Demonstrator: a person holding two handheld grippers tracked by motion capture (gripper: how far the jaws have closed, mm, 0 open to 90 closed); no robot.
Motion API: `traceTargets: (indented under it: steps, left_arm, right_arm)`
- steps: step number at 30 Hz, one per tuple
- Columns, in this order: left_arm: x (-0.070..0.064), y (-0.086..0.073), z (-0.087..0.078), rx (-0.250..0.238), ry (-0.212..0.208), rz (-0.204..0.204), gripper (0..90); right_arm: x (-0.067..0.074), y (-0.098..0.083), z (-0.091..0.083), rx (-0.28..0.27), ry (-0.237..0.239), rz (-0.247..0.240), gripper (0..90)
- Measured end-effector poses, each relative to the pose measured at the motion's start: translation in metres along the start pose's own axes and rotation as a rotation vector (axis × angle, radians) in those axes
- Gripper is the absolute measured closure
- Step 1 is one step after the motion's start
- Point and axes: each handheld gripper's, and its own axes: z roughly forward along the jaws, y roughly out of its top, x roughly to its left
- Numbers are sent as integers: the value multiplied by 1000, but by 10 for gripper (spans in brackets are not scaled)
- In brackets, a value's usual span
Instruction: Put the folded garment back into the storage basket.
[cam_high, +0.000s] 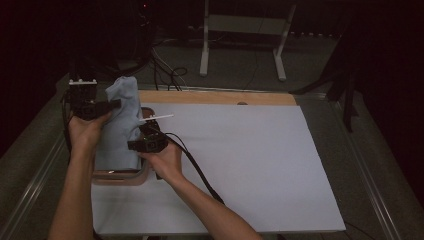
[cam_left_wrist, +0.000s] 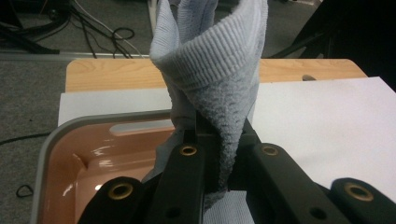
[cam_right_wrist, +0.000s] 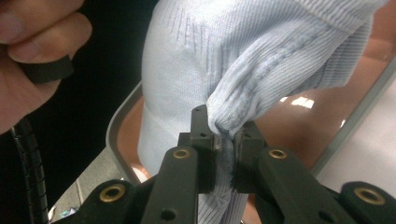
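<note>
Two grippers hold one pale blue towel (cam_high: 121, 117) over the pink tray (cam_high: 120, 176), which sits at the left edge of the white sheet (cam_high: 250, 165) in the high view; the left gripper (cam_high: 116, 103) pinches the cloth above the tray's far end, the right gripper (cam_high: 134, 145) nearer its right rim. In the left gripper view, its jaws are clamped on a raised fold of towel (cam_left_wrist: 210, 70) just above the tray (cam_left_wrist: 70, 158). In the right gripper view, its jaws squeeze a bunched hem of towel (cam_right_wrist: 243, 84) above the tray (cam_right_wrist: 299, 135), the other hand (cam_right_wrist: 28, 56) at upper left.
</note>
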Motion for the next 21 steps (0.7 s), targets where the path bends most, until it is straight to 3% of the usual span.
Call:
traceTargets:
  steps: [21]
  left_arm:
    - [8, -8, 6, 15, 6, -21, 876]
  right_arm:
    - [-1, -9, 12, 23, -12, 15, 822]
